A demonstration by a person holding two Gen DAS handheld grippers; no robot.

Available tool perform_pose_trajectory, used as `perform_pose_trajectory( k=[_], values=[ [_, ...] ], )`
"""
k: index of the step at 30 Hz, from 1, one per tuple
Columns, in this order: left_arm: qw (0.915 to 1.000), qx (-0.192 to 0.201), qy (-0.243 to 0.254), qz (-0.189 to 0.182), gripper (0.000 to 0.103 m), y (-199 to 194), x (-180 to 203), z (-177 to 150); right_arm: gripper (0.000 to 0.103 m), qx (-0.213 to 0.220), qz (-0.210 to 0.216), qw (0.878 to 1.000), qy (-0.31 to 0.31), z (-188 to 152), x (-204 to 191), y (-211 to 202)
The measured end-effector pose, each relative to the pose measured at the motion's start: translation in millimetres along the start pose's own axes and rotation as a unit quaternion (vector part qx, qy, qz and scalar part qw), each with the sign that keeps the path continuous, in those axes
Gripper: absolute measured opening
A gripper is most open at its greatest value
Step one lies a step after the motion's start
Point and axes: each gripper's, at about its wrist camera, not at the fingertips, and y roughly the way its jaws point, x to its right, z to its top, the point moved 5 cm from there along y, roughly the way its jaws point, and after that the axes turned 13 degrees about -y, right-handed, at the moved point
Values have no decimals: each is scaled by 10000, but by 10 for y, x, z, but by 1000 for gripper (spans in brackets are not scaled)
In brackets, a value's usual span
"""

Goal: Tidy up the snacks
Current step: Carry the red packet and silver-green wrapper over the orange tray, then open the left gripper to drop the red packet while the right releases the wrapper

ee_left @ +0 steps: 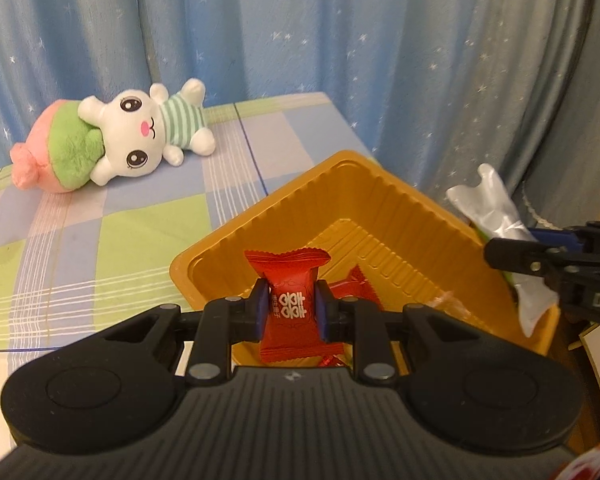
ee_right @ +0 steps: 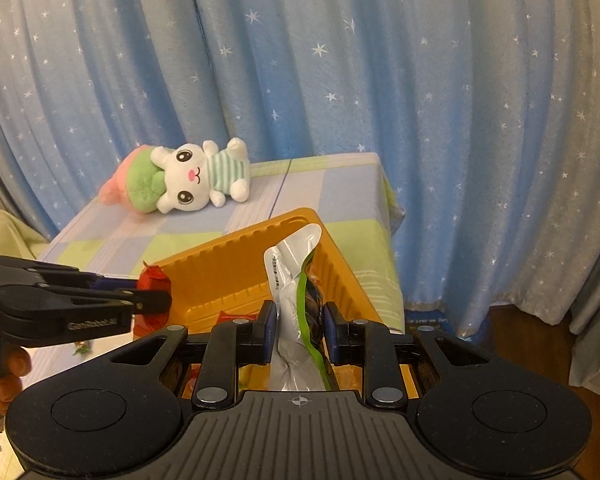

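Two held snacks (ee_left: 290,304) (ee_right: 296,320), one tray (ee_left: 400,208)

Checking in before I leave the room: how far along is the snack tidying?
Done: at least one red wrapped candy already lies in the yellow tray. In hand: the left tool grips a red candy over the tray, and the right tool holds a silver-and-green packet over it. Left: releasing both; a small scrap lies on the tablecloth.
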Motion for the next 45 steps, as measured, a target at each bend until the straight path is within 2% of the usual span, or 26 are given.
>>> perform_pose_trajectory(
  k=[10,31,38,40,42,45],
  values=[
    [9996,-216,-38,150,22,266,-22,25,25,-86,93,9999,59,12,105,206],
    [9995,-148,-277,21,28,159,-107,35,25,-249,194,9991,-268,125,8,665],
    [9995,-112,-305,38,31,84,-146,12,26,-26,259,9994,-236,209,-19,720],
    [9995,-102,-309,21,33,55,-143,2,31,11,286,9995,-149,228,-13,712],
    [9995,-91,-298,11,34,25,-138,-11,53,50,291,9995,-104,230,-16,676],
    [9995,-89,-307,-20,35,-30,-128,-45,59,133,266,9995,-85,201,-37,571]
  ],
)
